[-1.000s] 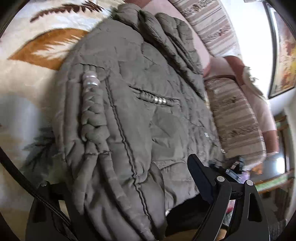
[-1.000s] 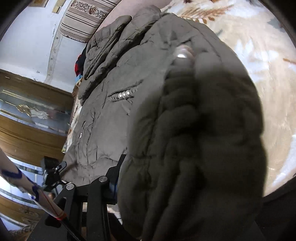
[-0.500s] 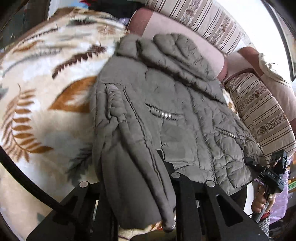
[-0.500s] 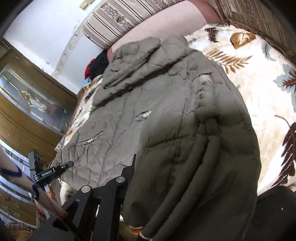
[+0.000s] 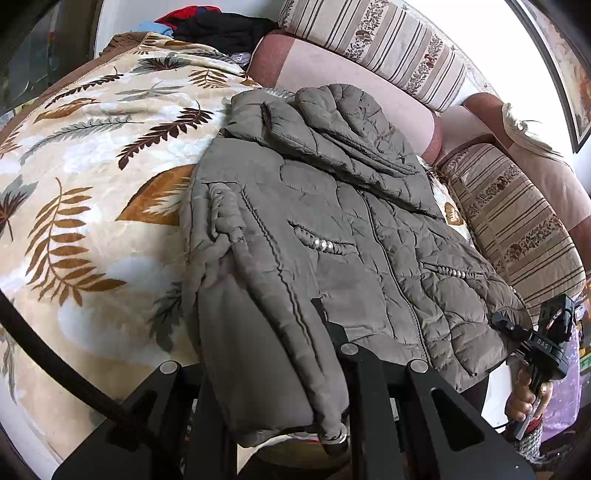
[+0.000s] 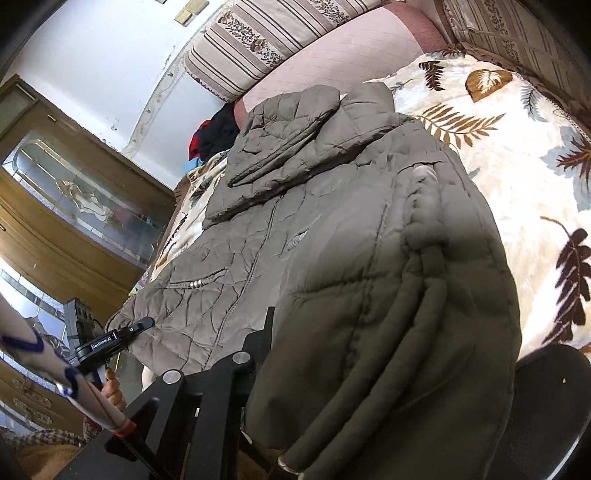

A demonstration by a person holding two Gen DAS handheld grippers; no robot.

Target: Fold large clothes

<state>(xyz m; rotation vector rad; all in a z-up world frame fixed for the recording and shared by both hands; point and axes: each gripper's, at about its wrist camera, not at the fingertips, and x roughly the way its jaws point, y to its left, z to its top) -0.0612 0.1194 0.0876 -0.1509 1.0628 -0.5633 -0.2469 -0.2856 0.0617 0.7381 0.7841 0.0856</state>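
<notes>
An olive quilted jacket (image 5: 351,229) lies front up on a leaf-print blanket (image 5: 92,184), hood toward the sofa back. It also shows in the right wrist view (image 6: 314,229). One sleeve (image 5: 258,332) is folded in along the jacket's side and its cuff drapes over my left gripper (image 5: 266,373), whose fingers it mostly hides. In the right wrist view a sleeve (image 6: 399,332) likewise drapes over my right gripper (image 6: 295,369). The right gripper shows in the left wrist view (image 5: 535,339) at the jacket's hem corner. The left gripper shows in the right wrist view (image 6: 110,339) at the opposite hem corner.
A striped sofa cushion (image 5: 369,40) and a pink sofa back (image 5: 351,81) stand behind the jacket. A second striped cushion (image 5: 517,229) lies at the right. A pile of dark and red clothes (image 5: 214,26) sits at the far corner. A wooden cabinet (image 6: 74,206) stands beside the sofa.
Both grippers have pulled back from the jacket toward its hem. The sleeves, close over the cameras before, now lie folded along the jacket with the whole garment in view.
</notes>
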